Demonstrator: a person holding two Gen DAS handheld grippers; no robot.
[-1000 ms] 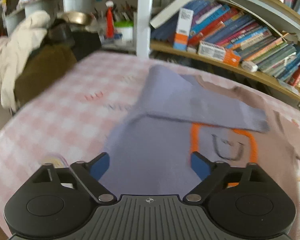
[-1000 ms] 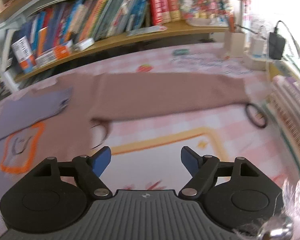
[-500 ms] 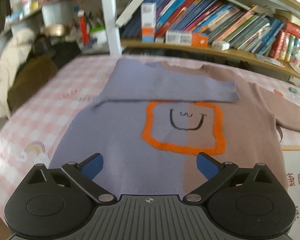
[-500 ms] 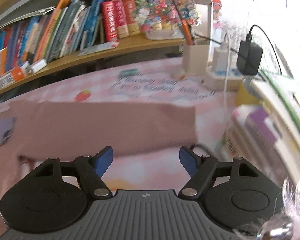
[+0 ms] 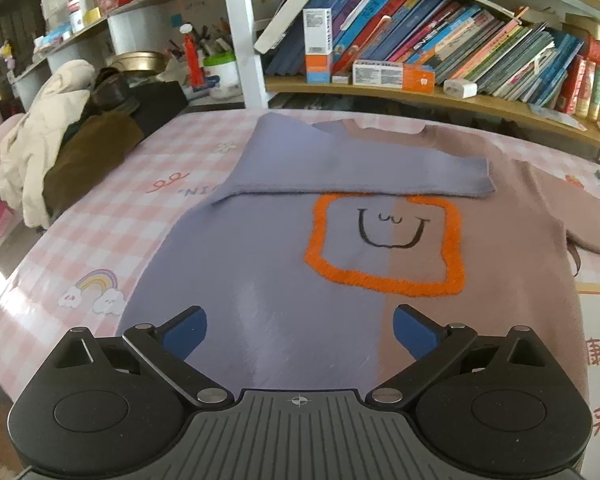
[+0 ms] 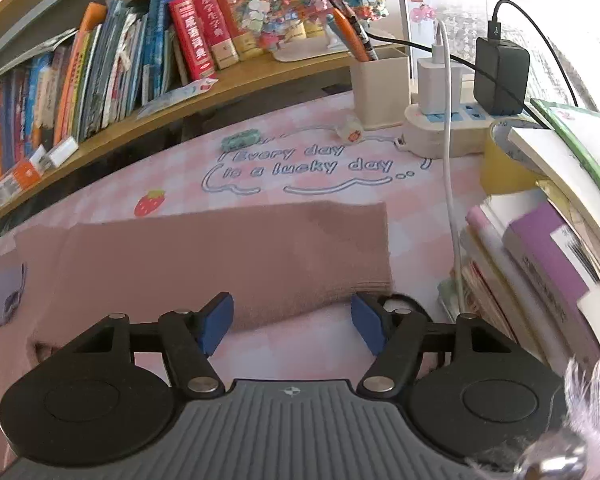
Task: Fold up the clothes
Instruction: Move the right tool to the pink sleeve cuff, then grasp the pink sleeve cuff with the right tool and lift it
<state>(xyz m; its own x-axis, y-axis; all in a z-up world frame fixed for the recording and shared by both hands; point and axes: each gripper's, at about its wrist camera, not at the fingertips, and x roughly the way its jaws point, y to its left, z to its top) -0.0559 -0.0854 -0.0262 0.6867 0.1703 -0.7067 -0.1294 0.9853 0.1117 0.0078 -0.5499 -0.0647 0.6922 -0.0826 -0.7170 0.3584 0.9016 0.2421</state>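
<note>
A half lilac, half mauve sweater (image 5: 300,280) with an orange square and a smiling face lies flat on the pink checked tablecloth (image 5: 112,216). Its lilac sleeve (image 5: 340,168) is folded across the chest. My left gripper (image 5: 298,330) is open over the sweater's lower part, holding nothing. In the right wrist view the mauve sleeve (image 6: 220,252) stretches out to the right, its cuff (image 6: 372,252) near a stack of books. My right gripper (image 6: 292,324) is open, its fingers astride the sleeve's near edge by the cuff.
Bookshelves (image 5: 440,92) run along the table's far side. A heap of clothes (image 5: 52,140) lies at the left. On the right stand a book stack (image 6: 540,260), a power strip with chargers (image 6: 444,128), a pen cup (image 6: 380,88) and a cable (image 6: 448,200). A black hair tie (image 6: 404,304) lies by the cuff.
The left gripper has drawn back from the folded lilac sleeve, showing the whole sweater front. The right gripper has travelled right along the mauve sleeve and lowered to its cuff.
</note>
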